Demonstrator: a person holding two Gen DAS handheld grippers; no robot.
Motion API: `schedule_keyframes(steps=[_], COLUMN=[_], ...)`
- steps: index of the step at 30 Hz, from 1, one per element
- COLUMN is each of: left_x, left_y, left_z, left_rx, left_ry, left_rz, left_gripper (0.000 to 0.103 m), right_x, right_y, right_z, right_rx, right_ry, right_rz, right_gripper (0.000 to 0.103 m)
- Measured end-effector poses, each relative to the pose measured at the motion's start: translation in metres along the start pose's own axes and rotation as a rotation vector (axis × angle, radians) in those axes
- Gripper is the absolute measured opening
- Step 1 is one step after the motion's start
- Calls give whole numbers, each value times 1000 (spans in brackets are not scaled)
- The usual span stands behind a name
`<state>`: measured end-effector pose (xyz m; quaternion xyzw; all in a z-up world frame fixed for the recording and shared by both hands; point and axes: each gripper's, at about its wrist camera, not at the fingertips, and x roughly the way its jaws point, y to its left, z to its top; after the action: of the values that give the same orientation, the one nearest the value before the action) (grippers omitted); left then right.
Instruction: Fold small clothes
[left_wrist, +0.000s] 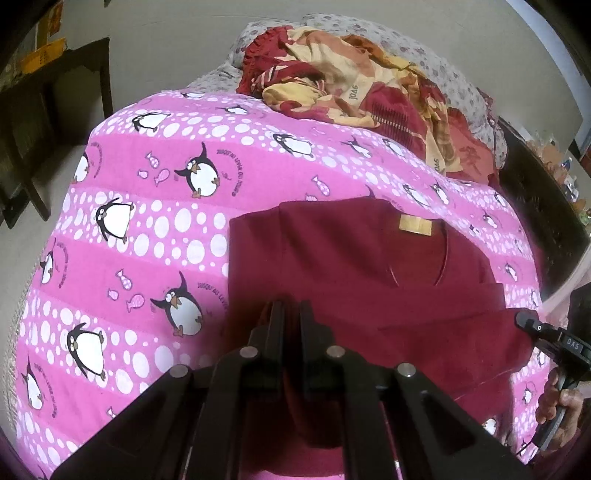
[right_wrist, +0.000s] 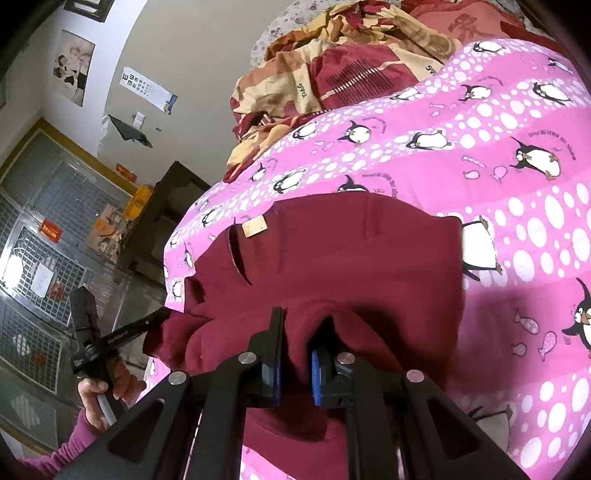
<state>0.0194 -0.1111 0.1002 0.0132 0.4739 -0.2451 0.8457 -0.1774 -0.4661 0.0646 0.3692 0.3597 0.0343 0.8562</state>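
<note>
While both grippers hold the near edge of the dark red shirt (left_wrist: 362, 266), the fold is only partly done. The shirt lies on the pink penguin sheet (left_wrist: 147, 229), neck side up, with a small tan label (left_wrist: 414, 224) at the collar. One side already looks folded in, so the shape is a neat block.

The left gripper (left_wrist: 291, 310) has its tongs pressed close together on the red cloth near the bottom edge. The right gripper (right_wrist: 295, 325) has its tongs a little apart with a thick bunch of the same cloth squeezed between the blue pads (right_wrist: 317, 373). It pinches the other bottom corner (you can see it off to the side in the left view).

I think the step now is lifting the bottom edge to bring it up to the collar. Next, both hands need to rise together and move forward at the same speed, so the edge stays straight. Then they lay it down near the label and let go.

A heap of red and yellow bedding (left_wrist: 354, 85) sits farther back, well apart from the shirt.
</note>
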Motion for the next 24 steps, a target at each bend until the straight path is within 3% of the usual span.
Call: schedule_keyframes(steps=[18, 24], left_x=[4, 39], left_y=[-3, 6], left_z=[16, 24], left_rx=[1, -25], left_ry=[-24, 26], left_rz=[10, 69], left_gripper=[7, 7], right_x=[1, 21], right_y=[2, -5], right_z=[17, 31], right_rx=[-10, -1], right_ry=[-24, -23], right_rz=[-42, -98], right_gripper=[13, 13])
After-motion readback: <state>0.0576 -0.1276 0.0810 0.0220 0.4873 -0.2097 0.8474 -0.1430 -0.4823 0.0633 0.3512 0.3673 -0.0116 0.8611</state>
